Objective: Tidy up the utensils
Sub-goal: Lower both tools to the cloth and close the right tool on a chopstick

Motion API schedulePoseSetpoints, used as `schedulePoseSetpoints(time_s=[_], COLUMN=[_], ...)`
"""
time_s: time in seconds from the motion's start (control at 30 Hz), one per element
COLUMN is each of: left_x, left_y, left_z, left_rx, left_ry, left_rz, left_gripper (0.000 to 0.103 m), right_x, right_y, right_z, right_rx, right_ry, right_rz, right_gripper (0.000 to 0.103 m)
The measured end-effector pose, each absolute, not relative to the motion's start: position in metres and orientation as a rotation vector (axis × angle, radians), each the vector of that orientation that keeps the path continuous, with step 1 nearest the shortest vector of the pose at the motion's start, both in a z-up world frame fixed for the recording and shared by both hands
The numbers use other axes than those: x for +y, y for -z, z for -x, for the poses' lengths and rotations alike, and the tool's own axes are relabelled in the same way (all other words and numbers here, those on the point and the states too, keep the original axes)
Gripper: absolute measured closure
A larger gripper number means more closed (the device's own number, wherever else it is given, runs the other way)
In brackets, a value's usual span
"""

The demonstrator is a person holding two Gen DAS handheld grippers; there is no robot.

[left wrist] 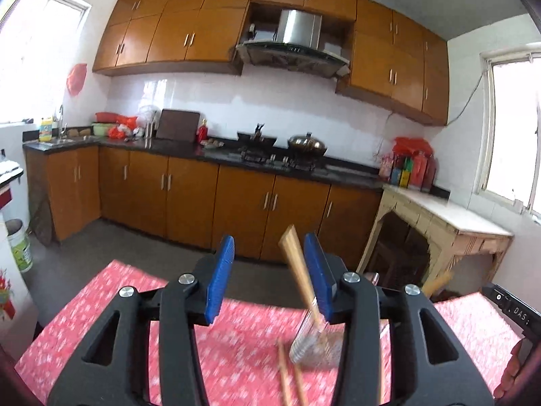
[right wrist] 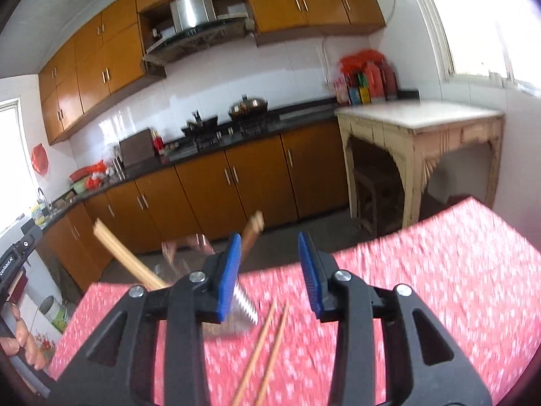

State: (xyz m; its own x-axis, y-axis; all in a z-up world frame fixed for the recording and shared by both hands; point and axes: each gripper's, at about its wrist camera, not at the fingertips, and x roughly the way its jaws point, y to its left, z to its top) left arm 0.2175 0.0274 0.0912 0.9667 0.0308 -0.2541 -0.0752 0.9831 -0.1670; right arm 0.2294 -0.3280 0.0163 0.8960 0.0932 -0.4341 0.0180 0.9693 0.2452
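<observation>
A clear ribbed glass [left wrist: 312, 345] stands on the red patterned tablecloth [left wrist: 111, 308] and holds a bundle of wooden chopsticks [left wrist: 299, 270] leaning out of it. In the right wrist view the glass [right wrist: 241, 311] sits low behind the left finger, with chopsticks [right wrist: 126, 257] leaning left and another wooden piece [right wrist: 253, 230] sticking up. Two loose chopsticks [right wrist: 267, 345] lie on the cloth between the fingers; they also show in the left wrist view [left wrist: 290, 375]. My left gripper [left wrist: 270, 280] is open and empty, above the glass. My right gripper [right wrist: 270, 270] is open and empty, above the loose pair.
The table edge [right wrist: 389, 237] drops to a grey floor. Beyond stand orange kitchen cabinets [left wrist: 189, 189], a dark counter with a stove and wok [left wrist: 306, 143], and a worn side table [right wrist: 419, 125] at the right. The other gripper's body [left wrist: 510, 308] shows at the right edge.
</observation>
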Motion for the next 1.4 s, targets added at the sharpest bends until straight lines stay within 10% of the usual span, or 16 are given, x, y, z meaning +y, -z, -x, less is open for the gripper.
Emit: schedulePoseSetpoints(time_s=[0.5, 1.27, 1.4], left_x=[0.017, -0.028, -0.036], left_y=[0.046, 0.099, 0.108], left_z=[-0.175, -0.188, -0.195], left_rx=[0.562, 0.807, 0.858], left_ry=[0.0, 0.116, 0.105], left_rz=[0.128, 0.091, 0.059], left_gripper=[0.052, 0.052, 0.069], right_x=[-0.26, -0.325, -0.346], right_y=[0.144, 0.158, 0.158], right_z=[-0.182, -0.224, -0.226], right_rx=[0.846, 0.871, 0.871], right_ry=[-0.125, 0.161, 0.181], right_rz=[-0.226, -0.242, -0.282], right_gripper=[0.076, 0.095, 0.095])
